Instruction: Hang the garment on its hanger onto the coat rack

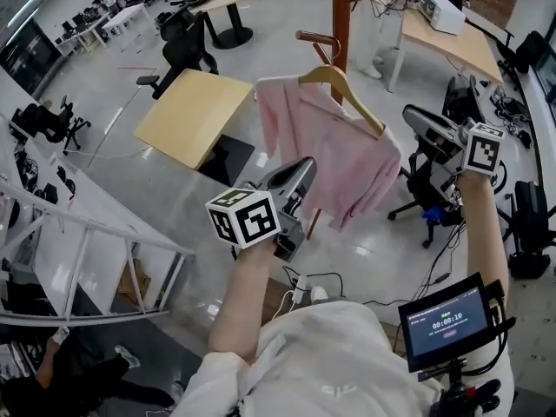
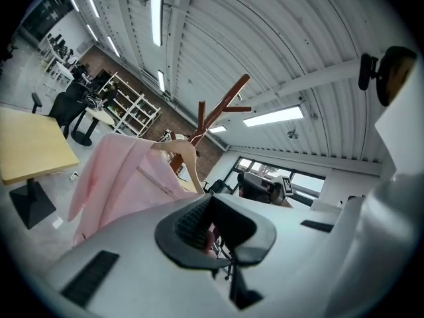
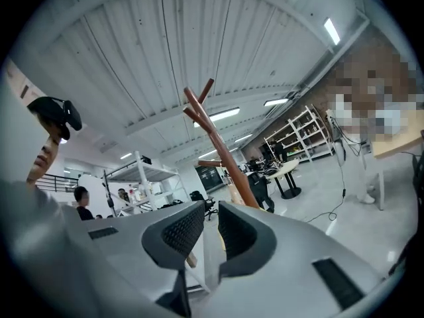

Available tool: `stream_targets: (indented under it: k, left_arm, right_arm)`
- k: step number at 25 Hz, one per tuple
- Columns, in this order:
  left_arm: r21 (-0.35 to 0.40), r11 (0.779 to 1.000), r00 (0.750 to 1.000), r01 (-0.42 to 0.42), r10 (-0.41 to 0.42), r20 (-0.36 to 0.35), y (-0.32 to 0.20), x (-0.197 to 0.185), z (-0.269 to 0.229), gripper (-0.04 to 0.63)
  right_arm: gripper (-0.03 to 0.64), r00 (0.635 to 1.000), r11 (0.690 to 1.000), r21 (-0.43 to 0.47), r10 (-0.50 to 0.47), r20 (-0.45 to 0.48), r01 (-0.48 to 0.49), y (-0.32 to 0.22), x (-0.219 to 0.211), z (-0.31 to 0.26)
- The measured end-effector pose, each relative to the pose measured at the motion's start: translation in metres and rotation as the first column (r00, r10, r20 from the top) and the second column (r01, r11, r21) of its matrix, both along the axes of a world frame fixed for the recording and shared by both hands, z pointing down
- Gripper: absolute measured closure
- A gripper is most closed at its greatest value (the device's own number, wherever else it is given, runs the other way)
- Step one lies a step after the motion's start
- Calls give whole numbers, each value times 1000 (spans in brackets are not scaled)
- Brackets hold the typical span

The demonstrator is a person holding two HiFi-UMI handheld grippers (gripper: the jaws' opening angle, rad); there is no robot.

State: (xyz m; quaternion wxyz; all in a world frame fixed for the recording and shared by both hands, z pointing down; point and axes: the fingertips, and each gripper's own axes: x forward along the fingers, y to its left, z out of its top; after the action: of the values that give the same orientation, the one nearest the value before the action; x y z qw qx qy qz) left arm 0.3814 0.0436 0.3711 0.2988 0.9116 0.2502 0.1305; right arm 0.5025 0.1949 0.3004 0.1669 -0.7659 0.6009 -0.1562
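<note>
1. Garment (image 1: 330,146) on its hanger (image 1: 343,83) is just beside the coat rack (image 1: 340,7).
2. Left gripper (image 1: 300,176) pinches its hem; right gripper (image 1: 415,118) seems clamped on a shoulder.
3. Light and floppy; I'd steer by the stiff hanger.

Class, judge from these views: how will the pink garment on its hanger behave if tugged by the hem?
Probably floppy: the pink garment drapes in folds below its wooden hanger. Likely light: the left claw holds its hem by a small pinch. A tug might swing it.
</note>
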Motion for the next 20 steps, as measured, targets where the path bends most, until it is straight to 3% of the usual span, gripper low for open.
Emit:
stream_targets:
  k: [5,10,15,20]
  left_arm:
    - [25,1000,1000,15,-15,-19,-5,-20,-7,589]
    - [20,997,995,80,-79,-53,-35,-47,-23,589]
    - [40,980,979,195,-192,-73,-80,-87,-33,589]
    - [75,949,950,305,-297,-97,-116,-141,-50,589]
  right_arm:
    - [545,996,996,35,-83,-17,84,-29,-43,-11]
    - [546,976,972,87,-217,-30,219,-83,-84,-20]
    - [546,930,923,119,-364,-41,367,-150,-128,-28]
    - [546,864,851,157,-503,-35,502,-206,-180,-35]
